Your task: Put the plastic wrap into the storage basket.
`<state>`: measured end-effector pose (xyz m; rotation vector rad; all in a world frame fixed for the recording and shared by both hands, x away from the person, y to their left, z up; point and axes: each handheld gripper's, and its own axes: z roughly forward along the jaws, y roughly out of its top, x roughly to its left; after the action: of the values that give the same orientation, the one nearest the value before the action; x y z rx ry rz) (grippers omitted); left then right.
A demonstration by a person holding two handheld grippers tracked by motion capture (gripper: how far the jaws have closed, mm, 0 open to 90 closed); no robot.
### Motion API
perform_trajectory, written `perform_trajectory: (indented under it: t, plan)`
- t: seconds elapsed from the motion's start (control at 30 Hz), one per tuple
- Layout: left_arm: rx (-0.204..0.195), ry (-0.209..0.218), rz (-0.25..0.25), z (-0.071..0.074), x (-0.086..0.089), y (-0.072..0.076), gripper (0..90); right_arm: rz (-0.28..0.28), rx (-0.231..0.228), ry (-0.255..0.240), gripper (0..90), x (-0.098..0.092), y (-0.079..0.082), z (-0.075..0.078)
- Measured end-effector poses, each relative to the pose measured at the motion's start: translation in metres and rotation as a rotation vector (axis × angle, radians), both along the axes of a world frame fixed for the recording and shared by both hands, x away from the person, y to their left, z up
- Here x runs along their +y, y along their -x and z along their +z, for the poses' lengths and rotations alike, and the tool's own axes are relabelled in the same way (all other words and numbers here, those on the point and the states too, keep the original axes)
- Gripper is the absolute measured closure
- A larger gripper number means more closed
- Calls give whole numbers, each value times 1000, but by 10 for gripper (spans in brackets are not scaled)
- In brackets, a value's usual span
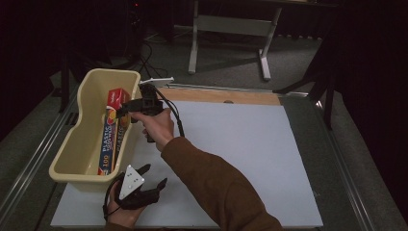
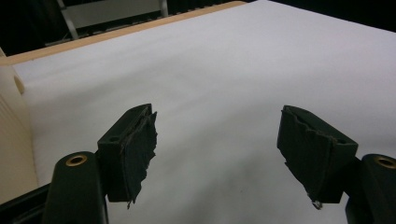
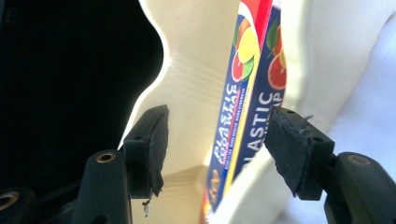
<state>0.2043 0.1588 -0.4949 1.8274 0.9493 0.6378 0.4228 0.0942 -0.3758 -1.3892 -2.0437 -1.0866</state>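
Left gripper [image 1: 153, 179] idles wide open, right gripper [image 1: 121, 109] wide over bin [image 1: 72, 144]; wrap box [image 1: 111, 132] probably light, stiff—grip mid-length.

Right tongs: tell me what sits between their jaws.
In the right gripper view, the open right tongs frame the cream bin, with the plastic wrap box standing inside it; neither jaw touches them.

the left gripper [image 2: 217, 149] has its two black jaws spread wide apart over the bare white tabletop [image 2: 224, 70], holding nothing. a cream bin wall [image 2: 11, 135] stands at the left edge; a wooden strip [image 2: 116, 32] lies far.
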Motion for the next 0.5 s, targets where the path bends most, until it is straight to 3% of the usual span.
perform_trajectory:
  t: [0.2,0.3,0.37,0.5]
  plan:
    - [-4,-1,1,1,0,2,279,54,-210,32,387,-20,11,7]
    - [-3,0,1,1,0,2,280,90,-279,61,386,-33,17,9]
    - [-2,0,2,1,0,2,279,109,-352,62,379,-42,20,9]
    - [-2,-3,2,1,0,1,279,128,-486,122,363,-63,28,8]
